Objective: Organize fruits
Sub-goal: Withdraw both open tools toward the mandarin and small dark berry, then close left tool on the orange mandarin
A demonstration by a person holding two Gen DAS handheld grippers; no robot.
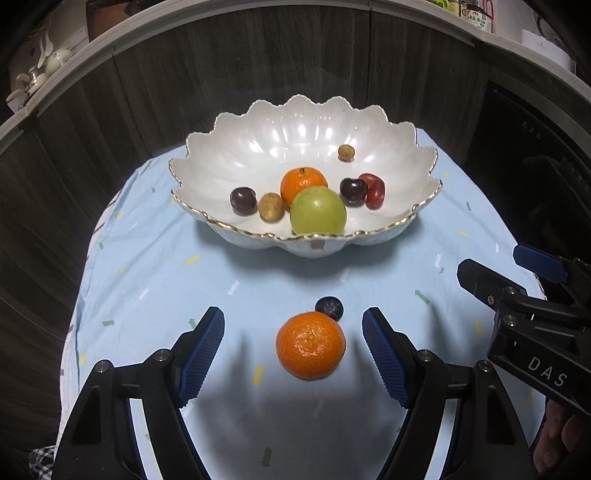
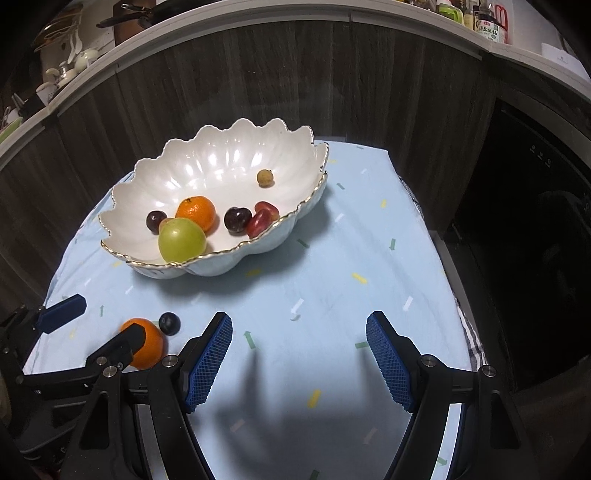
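A white scalloped bowl with a gold rim stands on the light blue cloth; it also shows in the right wrist view. It holds an orange, a green fruit, dark cherries, red fruits and small brown fruits. A loose mandarin and a dark blueberry lie on the cloth. My left gripper is open, its pads on either side of the mandarin, apart from it. My right gripper is open and empty over bare cloth, to the right of the mandarin and blueberry.
The light blue cloth covers a small table in front of dark wood panels. A counter with crockery and bottles runs behind. A dark appliance stands at the right. The right gripper's body shows beside the left one.
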